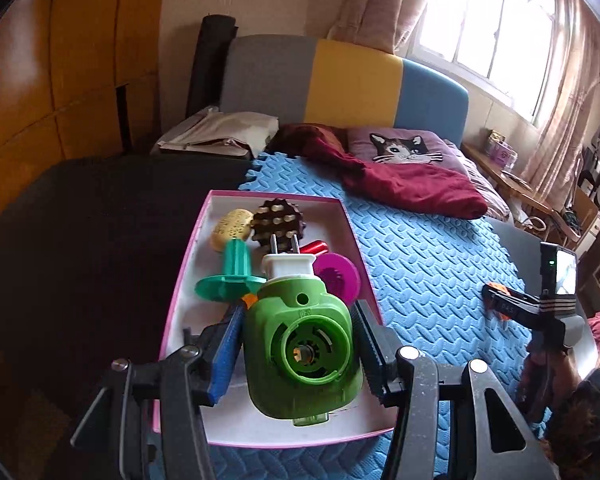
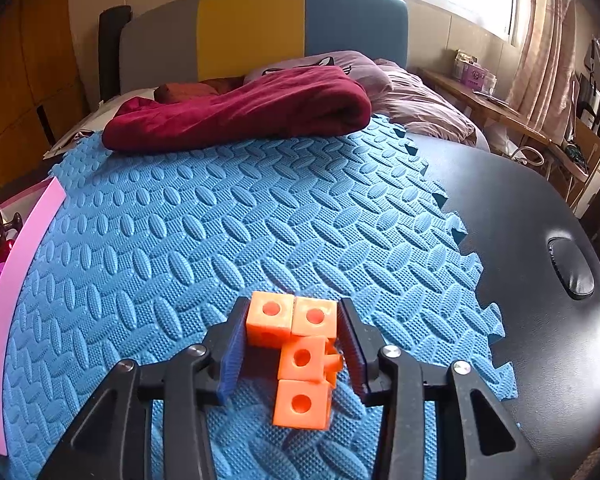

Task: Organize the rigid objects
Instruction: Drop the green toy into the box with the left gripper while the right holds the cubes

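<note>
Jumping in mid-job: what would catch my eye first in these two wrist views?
The green plug-in device, clamped in the left gripper above the pink-rimmed box of small items. Then the orange linked cubes, between the right gripper's fingers over the blue foam mat.

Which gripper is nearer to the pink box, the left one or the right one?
Left. The left gripper hangs over the pink box, holding a green plug-in device. The right gripper is off to the box's side over the blue foam mat, holding orange cubes.
</note>
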Motion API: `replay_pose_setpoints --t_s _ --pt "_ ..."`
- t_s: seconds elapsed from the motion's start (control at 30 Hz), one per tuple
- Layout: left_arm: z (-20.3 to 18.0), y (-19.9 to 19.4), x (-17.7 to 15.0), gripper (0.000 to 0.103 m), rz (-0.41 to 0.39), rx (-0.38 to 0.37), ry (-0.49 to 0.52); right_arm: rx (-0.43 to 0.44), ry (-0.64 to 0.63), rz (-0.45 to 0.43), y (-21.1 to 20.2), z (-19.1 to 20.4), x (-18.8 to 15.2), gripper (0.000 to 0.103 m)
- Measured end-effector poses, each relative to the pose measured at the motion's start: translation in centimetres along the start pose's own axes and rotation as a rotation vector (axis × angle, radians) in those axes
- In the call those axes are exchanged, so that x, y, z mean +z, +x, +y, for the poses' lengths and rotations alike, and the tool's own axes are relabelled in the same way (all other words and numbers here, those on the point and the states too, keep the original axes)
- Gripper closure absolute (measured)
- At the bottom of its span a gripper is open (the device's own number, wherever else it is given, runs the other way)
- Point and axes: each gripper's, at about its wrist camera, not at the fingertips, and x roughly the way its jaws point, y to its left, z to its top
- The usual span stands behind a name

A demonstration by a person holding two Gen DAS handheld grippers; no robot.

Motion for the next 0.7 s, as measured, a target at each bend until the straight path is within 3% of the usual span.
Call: replay_pose_setpoints --t_s 0.5,0.7 --pt "4.2 0.1 -1.5 0.049 0.04 0.078 -0.037 0.016 0.009 0.0 0.1 -0.3 0.0 0.06" --pt "5.6 -0.1 -2.4 0.049 0.064 0.071 -0.068 0.018 0.009 -0.001 0.1 -0.4 0.0 0.06"
